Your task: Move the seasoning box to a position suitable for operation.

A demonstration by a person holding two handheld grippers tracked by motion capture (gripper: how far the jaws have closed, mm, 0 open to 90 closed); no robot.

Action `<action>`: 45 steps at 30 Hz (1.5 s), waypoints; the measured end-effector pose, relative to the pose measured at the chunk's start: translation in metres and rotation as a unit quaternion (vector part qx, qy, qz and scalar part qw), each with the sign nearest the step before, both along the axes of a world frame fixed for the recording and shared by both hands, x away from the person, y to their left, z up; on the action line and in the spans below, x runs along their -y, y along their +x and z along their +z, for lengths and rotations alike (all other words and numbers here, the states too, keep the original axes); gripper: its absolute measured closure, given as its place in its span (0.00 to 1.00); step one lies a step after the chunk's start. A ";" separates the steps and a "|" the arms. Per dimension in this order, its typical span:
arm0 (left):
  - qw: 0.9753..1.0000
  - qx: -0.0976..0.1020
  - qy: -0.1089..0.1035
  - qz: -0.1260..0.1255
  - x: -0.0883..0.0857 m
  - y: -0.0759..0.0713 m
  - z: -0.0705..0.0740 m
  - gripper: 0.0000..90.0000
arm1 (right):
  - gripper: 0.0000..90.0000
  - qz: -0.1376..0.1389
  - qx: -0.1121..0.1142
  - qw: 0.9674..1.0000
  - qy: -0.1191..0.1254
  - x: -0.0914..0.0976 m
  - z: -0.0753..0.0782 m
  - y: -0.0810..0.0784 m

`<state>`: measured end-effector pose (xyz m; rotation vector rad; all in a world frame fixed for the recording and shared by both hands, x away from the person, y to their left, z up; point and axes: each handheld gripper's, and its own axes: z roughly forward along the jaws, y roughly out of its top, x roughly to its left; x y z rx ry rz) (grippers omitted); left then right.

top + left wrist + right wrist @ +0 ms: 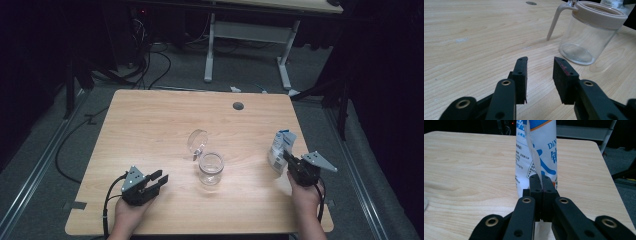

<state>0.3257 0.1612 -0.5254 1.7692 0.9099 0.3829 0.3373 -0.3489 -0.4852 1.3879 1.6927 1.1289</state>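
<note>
Keep right gripper [541, 178] clamped on seam of pouch [537, 152], upright near right table edge. Hold left gripper [539, 62], half open, empty, near jar [590, 32] mid-table.

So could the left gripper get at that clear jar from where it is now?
Probably yes. The left gripper has its jaws apart with nothing between them, and bare table lies between it and the open jar. The jar's flipped-back lid is on the far side, and the right gripper grips the bag well away.
</note>
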 end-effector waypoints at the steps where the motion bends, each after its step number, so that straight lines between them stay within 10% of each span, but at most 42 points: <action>1: 1.000 0.001 0.000 -0.002 0.000 0.000 0.001 0.70 | 1.00 0.002 0.000 1.000 -0.002 -0.001 0.001 0.000; 20: 1.000 0.020 0.010 -0.002 -0.001 -0.005 0.003 0.50 | 1.00 0.073 -0.056 0.996 -0.023 -0.016 0.031 -0.008; 45: 0.998 0.044 0.031 -0.022 0.003 -0.010 0.000 0.39 | 1.00 0.131 -0.172 0.974 -0.062 -0.039 0.064 -0.020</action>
